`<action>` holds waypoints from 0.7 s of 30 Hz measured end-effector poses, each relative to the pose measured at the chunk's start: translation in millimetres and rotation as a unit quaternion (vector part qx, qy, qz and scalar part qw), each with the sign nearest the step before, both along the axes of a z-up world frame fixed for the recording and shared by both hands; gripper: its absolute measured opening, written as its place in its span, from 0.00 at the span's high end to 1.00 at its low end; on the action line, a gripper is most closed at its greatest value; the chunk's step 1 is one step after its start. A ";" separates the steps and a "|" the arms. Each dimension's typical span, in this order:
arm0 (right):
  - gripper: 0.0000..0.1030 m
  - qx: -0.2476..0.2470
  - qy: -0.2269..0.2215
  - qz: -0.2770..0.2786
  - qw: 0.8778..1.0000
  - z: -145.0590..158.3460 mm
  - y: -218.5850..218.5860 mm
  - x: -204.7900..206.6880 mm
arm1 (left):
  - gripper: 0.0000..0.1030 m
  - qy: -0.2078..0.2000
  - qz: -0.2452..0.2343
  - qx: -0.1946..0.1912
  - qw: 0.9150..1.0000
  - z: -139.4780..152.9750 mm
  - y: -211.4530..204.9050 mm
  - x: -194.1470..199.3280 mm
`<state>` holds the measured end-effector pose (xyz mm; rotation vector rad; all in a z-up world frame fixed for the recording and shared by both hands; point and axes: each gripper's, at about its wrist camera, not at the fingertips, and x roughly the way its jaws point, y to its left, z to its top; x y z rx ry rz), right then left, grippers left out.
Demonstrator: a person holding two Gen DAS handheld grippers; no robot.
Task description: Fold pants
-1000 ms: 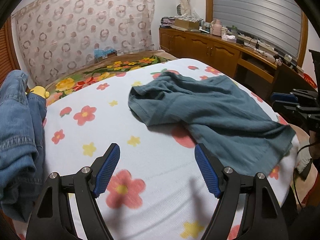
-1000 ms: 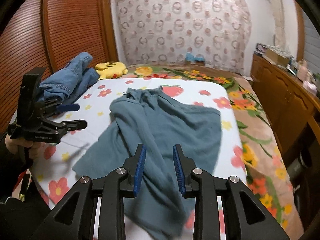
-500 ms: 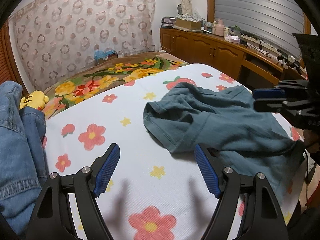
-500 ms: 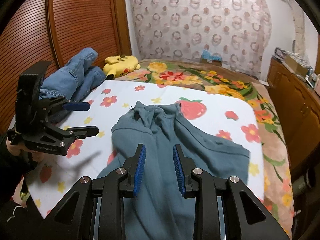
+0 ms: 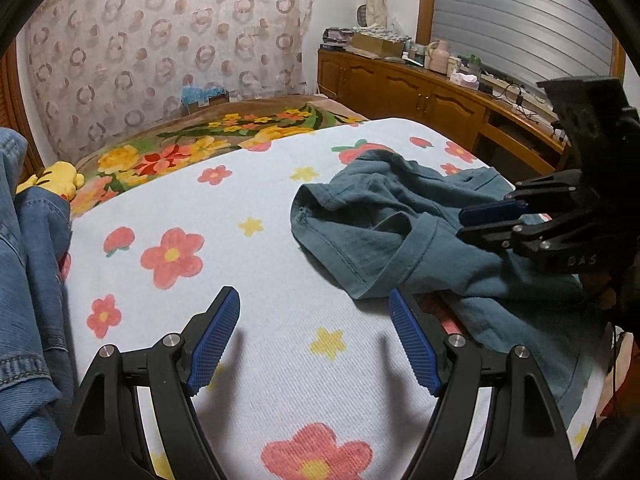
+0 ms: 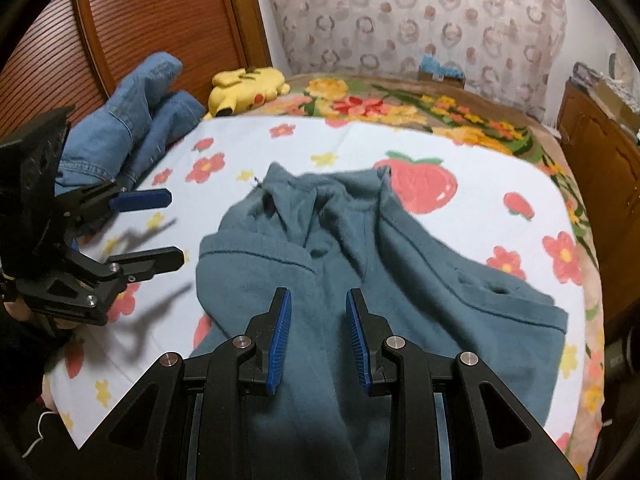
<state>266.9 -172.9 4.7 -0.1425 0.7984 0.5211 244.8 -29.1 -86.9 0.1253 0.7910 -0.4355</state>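
While nothing is held yet, both claws hang over the bed, and this is how it stands:

Left claw: the left gripper (image 5: 314, 344) has its jaws spread wide and empty. It hovers above the bare flowered sheet (image 5: 240, 248), with its shadow just under it.

Right claw: the right gripper (image 6: 318, 338) has its jaws apart, with a narrower gap than the left, and nothing is between the blue pads (image 6: 280, 336). It hangs directly above the cloth; I cannot tell whether it touches it.

Pants: the teal pants (image 6: 360, 272) lie crumpled on the sheet, under and in front of the right claw. From the left claw they are ahead and to its right side, the nearest hem (image 5: 360, 292) just beyond its right finger.

Shape of the cloth: one part is thrown over another, with raised ridges in the middle. It is not flat, and no clean fold is visible.

Farther out: a heap of blue jeans (image 6: 132, 120) and a yellow plush toy (image 6: 248, 88) lie beyond the left claw, well apart from the pants.

Step in hand: I judge this is the very beginning, the approach before the first grasp. Folding is not started.

Next move: it seems each claw must descend on one edge or corner, pinch it, then pull apart to spread the cloth flat.

Care: thin fabric may slip, or the sheet may be caught together with it.
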 end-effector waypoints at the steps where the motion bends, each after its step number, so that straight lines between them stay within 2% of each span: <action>1: 0.72 -0.001 0.005 0.001 1.000 -0.1 0.6 1.8 | 0.24 0.001 0.000 -0.001 1.000 -0.4 0.3 0.0; 10: 0.72 0.000 0.018 0.021 1.000 1.0 9.6 8.9 | 0.24 0.002 0.001 -0.013 1.000 -0.1 4.3 -1.0; 11: 0.74 -0.002 0.018 0.023 1.000 -0.2 10.4 9.0 | 0.24 0.002 0.001 -0.013 1.000 -0.1 4.4 -0.9; 13: 0.86 0.002 0.022 0.031 0.999 -2.0 11.4 8.5 | 0.24 0.002 0.001 -0.011 1.000 -0.1 4.4 -1.2; 15: 0.93 0.002 0.018 0.039 0.999 -1.5 12.8 5.9 | 0.24 0.002 0.001 -0.011 1.000 -0.1 5.0 -1.2; 18: 0.98 -0.001 0.002 0.043 0.999 4.0 13.0 -2.2 | 0.24 -0.002 0.003 -0.014 1.000 0.2 6.1 -1.7; 21: 0.98 0.010 -0.019 0.025 0.999 15.9 2.2 -7.9 | 0.24 -0.002 0.004 -0.015 1.000 0.0 6.8 -1.6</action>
